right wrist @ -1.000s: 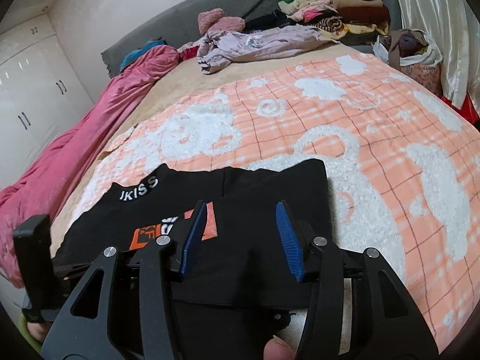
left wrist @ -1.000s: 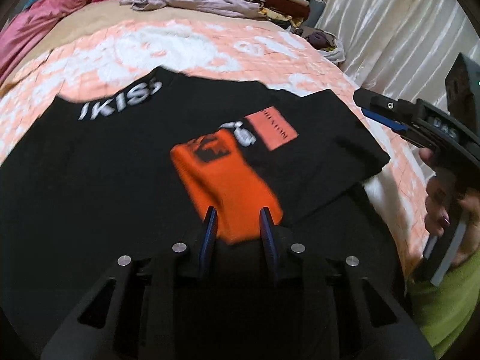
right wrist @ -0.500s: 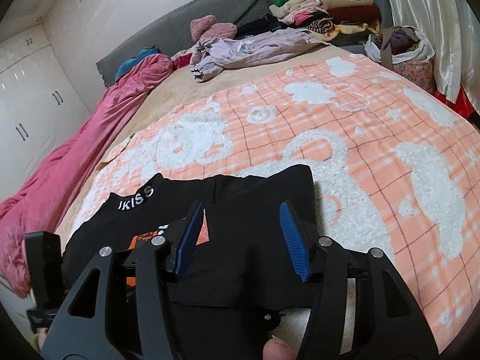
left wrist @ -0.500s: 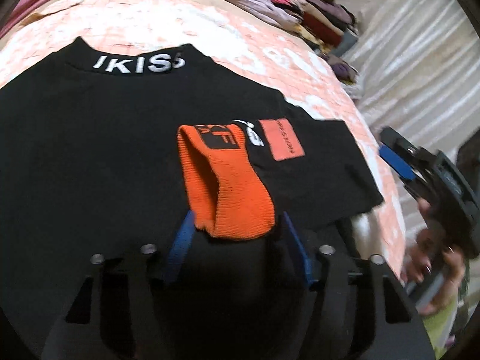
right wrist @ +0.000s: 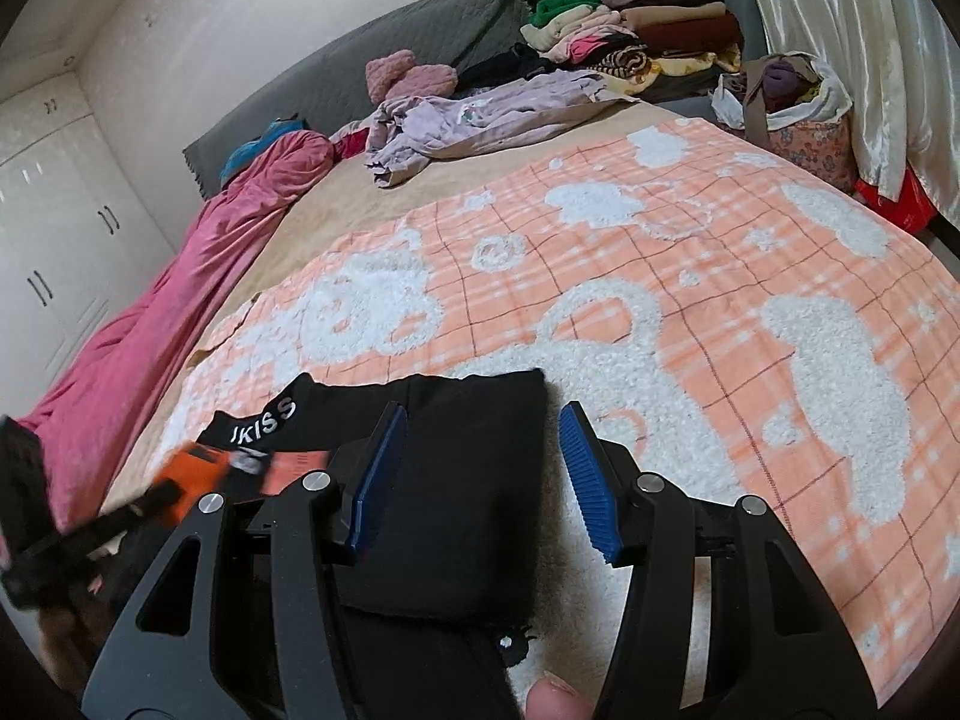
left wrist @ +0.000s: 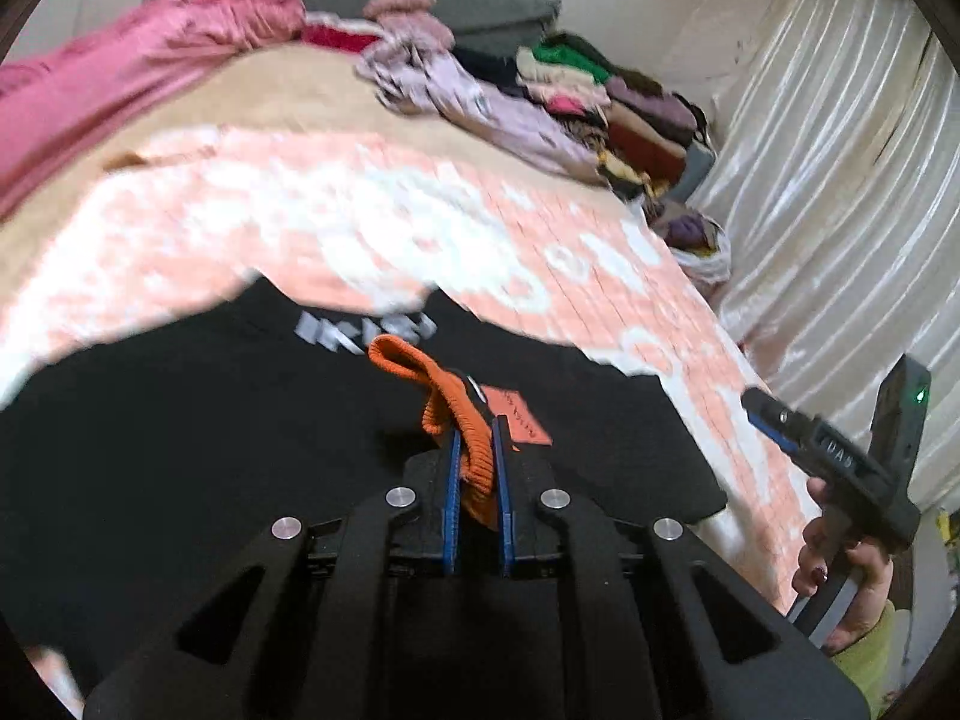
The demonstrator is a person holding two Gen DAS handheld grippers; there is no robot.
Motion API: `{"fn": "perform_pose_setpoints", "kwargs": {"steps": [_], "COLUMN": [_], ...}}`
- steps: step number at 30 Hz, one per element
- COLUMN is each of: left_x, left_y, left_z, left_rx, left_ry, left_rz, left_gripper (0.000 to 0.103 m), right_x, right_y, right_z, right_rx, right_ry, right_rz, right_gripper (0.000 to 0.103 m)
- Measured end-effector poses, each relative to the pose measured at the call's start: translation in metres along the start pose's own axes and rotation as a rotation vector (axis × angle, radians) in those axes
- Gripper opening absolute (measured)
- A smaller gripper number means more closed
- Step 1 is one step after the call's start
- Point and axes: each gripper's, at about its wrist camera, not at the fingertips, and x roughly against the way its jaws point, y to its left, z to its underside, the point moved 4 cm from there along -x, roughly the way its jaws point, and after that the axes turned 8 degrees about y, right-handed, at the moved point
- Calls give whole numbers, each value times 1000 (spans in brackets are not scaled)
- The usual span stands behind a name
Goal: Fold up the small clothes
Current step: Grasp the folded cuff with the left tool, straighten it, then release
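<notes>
Since the earlier frames the left gripper (left wrist: 476, 441) has closed on the orange ribbed cuff (left wrist: 451, 405) that lay flat between its spread jaws, and has lifted it off the garment. The jaws have just been closing and now pinch the cuff between the blue pads; the knit bunches up and arches above them.

The right gripper (right wrist: 480, 474) has hardly shifted. Its jaws stand spread, nothing pressed between them, above the folded black sleeve (right wrist: 474, 480) at the garment's right edge.

The black top (left wrist: 180, 450) lies flat on the near part of the bed, on the peach-and-white checked blanket (right wrist: 690, 312). White lettering at the collar (right wrist: 264, 422) reads "IKISS" in the right wrist view; in the left wrist view it is blurred. An orange patch (left wrist: 517, 423) on the chest carries dark writing — too small to read.

The right hand (left wrist: 852, 576), with a green sleeve at the wrist, holds its gripper at the blanket's edge; the gripper body bears a label, seemingly "DAS", and a green light.

Farther off — a pink quilt (right wrist: 150, 330), a crumpled lilac garment (right wrist: 480, 120), a stack of folded clothes (right wrist: 648, 30), a bag (right wrist: 792, 114), white curtains (left wrist: 840, 192).
</notes>
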Motion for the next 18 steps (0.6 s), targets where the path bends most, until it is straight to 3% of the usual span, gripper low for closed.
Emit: {"fn": "perform_pose_setpoints", "kwargs": {"steps": [5, 8, 13, 18], "left_x": [31, 29, 18, 29], "left_y": [33, 56, 91, 96], "left_z": [-1, 10, 35, 38], "left_rx": [-26, -22, 32, 45], "left_ry": [-40, -6, 49, 10], "left_rz": [-119, -176, -182, -175], "left_gripper": [9, 9, 9, 9], "right_x": [-3, -7, -20, -31], "right_y": [11, 20, 40, 61], "right_z": [4, 8, 21, 35], "right_rx": [44, 73, 146, 238], "right_ry": [8, 16, 46, 79], "right_rz": [3, 13, 27, 38], "right_gripper": [46, 46, 46, 46]}}
